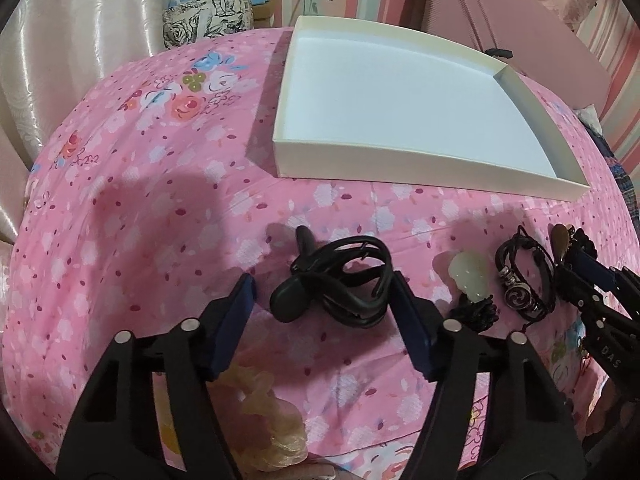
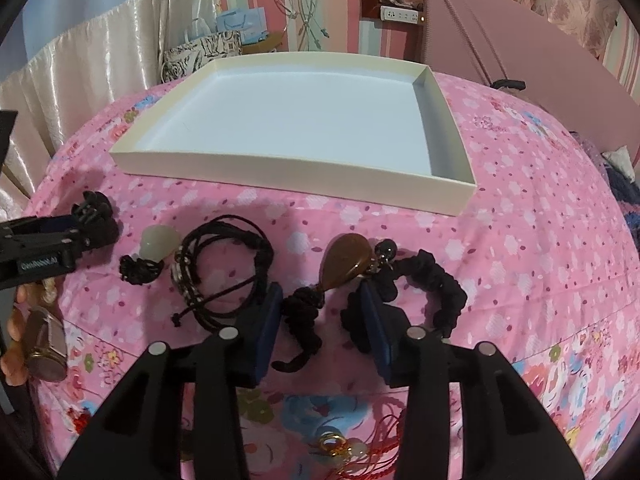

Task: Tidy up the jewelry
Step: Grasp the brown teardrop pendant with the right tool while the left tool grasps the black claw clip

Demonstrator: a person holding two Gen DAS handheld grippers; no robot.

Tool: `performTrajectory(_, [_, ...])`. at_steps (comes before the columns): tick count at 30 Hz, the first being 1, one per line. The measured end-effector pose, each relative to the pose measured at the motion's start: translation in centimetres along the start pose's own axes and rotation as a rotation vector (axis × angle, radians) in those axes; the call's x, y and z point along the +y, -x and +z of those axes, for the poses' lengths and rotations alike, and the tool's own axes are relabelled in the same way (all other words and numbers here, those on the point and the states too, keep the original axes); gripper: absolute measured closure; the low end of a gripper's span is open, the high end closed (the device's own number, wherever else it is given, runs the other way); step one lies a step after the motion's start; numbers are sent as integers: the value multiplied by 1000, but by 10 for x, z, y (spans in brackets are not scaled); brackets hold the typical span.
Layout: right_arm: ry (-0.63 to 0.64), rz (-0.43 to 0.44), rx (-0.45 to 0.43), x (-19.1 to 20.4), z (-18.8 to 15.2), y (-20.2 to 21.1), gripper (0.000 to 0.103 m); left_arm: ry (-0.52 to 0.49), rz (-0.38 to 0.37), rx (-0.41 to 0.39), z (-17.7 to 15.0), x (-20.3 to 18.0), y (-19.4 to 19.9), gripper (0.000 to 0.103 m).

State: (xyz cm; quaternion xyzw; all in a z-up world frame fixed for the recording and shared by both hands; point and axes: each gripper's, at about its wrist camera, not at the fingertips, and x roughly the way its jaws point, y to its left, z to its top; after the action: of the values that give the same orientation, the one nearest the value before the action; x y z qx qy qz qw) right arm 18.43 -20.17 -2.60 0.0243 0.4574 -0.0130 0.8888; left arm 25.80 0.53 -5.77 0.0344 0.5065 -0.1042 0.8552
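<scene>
Left wrist view: my left gripper [image 1: 324,304] stands spread around the black hair clip [image 1: 336,280], centre frame. Right wrist view: my right gripper [image 2: 320,312] straddles the brown pendant's black cord [image 2: 304,312]; I cannot tell whether it pinches. White tray [image 2: 280,178] lies above.

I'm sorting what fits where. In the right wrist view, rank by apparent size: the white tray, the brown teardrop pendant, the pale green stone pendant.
1. white tray, by far the largest.
2. brown teardrop pendant.
3. pale green stone pendant, slightly smaller; it lies at a similar distance, so the order is fairly safe.
</scene>
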Motion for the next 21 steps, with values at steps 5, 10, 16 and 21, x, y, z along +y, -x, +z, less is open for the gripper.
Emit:
performTrajectory(5, [30,-29,-2,4,-1,-1,62,0,10,-9,-1,-2,-1,48])
performTrajectory(10, [30,-39,-9,2,0,0,79,5,8,-16,-10,5,5,50])
performTrajectory(16, [19,-25,-17,-4,3,2,81,13,8,-20,-13,10,8,50])
performTrajectory(21, [13,-10,-51,-8,6,8,82,27,6,-23,-14,14,11,50])
